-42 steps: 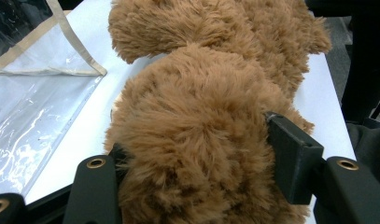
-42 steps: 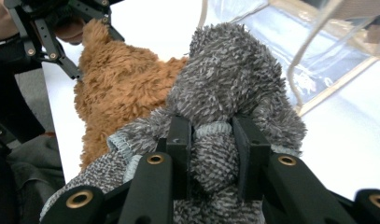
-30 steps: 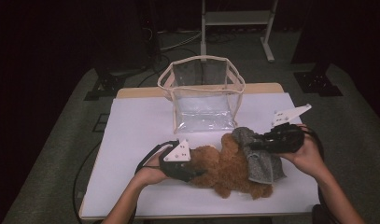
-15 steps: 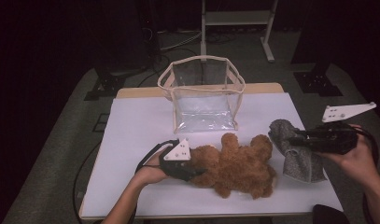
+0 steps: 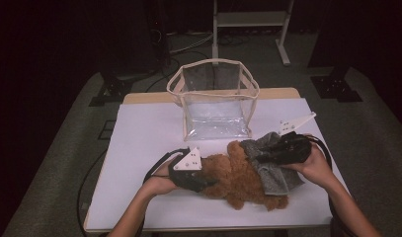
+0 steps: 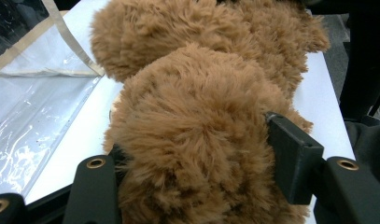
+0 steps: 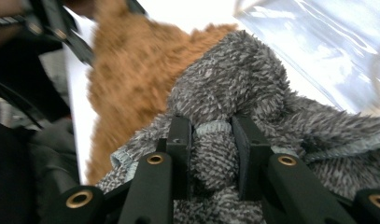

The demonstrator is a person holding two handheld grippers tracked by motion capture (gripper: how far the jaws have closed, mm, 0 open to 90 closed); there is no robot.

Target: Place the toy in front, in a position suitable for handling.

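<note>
On the white table (image 5: 139, 128), the brown plush bear (image 5: 240, 180) lies lengthwise left to right; left gripper (image 5: 201, 181) clamps its left end; right gripper (image 5: 265, 152) pinches the grey knit garment (image 5: 272, 170) draped over its right end, before the clear bag (image 5: 216, 106).

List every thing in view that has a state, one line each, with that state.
left gripper: shut on the brown teddy bear's head.
right gripper: shut on a fold of the grey garment.
brown teddy bear: lying on the table, partly covered.
grey garment: draped over the bear's right end.
clear bag: upright, open-topped, empty.
</note>
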